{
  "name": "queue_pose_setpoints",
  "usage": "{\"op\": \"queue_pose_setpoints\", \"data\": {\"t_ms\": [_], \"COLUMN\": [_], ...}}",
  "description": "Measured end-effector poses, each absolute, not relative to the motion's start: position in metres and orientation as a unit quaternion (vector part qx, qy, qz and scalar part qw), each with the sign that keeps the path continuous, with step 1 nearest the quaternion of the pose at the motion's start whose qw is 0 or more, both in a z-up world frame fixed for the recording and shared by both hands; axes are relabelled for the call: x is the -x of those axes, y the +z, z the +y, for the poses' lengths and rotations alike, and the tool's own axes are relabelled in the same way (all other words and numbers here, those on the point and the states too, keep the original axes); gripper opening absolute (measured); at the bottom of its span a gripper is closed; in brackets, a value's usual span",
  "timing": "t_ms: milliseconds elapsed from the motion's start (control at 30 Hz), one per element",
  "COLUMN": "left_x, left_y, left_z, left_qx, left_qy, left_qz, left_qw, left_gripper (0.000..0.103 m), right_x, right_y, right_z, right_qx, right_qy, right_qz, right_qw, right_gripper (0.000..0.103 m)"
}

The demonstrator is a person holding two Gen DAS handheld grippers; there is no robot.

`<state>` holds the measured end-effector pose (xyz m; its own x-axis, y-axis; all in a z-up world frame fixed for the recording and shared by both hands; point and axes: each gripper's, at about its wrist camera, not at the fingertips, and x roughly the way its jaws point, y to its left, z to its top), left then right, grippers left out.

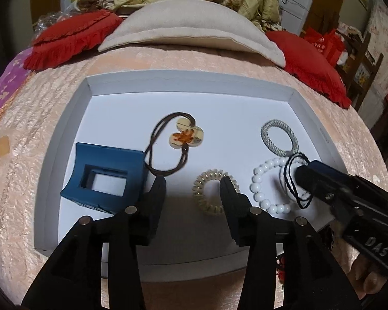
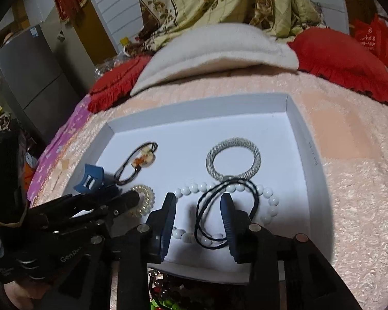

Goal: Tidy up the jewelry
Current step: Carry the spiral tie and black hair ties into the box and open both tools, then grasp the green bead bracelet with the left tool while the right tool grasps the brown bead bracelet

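A white tray (image 1: 64, 129) (image 2: 310, 155) lies on a pink bedspread. It holds a blue hair claw (image 1: 103, 178) (image 2: 90, 178), a flower-charm hair tie (image 1: 186, 135) (image 2: 142, 160), a clear spiral hair tie (image 1: 201, 199) (image 2: 145, 199), a grey woven ring (image 1: 279, 137) (image 2: 232, 157), a white bead bracelet (image 1: 258, 188) (image 2: 269, 201) and a thin black hair tie (image 1: 294, 178) (image 2: 253, 201). My left gripper (image 1: 192, 186) (image 2: 132, 197) stands open, one finger over the spiral tie. My right gripper (image 2: 198, 201) (image 1: 301, 174) is open, and the black tie lies slack around one finger on the beads.
Two red frilled cushions (image 1: 72, 36) (image 2: 343, 59) and a beige pillow (image 1: 188, 25) lie behind the tray, with a floral quilt (image 2: 219, 2) beyond them. Purple cloth (image 1: 5, 87) edges the bed on the left. A hand (image 1: 369, 279) holds the right gripper.
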<state>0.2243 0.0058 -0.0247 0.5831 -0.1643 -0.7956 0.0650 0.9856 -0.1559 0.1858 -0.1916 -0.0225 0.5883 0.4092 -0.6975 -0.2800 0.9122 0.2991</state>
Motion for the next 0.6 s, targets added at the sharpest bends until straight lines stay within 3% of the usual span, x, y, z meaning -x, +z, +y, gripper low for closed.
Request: {"op": "queue_pose_setpoints", "data": {"t_ms": [200, 433, 600], "left_x": [-0.223, -0.209, -0.185], "left_y": [-0.015, 0.005, 0.01], "left_z": [0.015, 0.019, 0.017], "left_qx": [0.082, 0.091, 0.095], "left_qy": [-0.059, -0.074, -0.091], "left_qz": [0.44, 0.415, 0.41], "left_qw": [0.892, 0.902, 0.903], "left_gripper": [0.051, 0.051, 0.051], "right_x": [-0.173, -0.152, -0.131], "right_y": [-0.002, 0.024, 0.031], "right_z": [-0.212, -0.252, -0.288], "right_qx": [-0.093, -0.126, -0.164], "right_qy": [0.178, 0.118, 0.078], "right_qz": [0.361, 0.293, 0.287], "right_qw": [0.911, 0.94, 0.94], "right_gripper": [0.034, 0.034, 0.035]}}
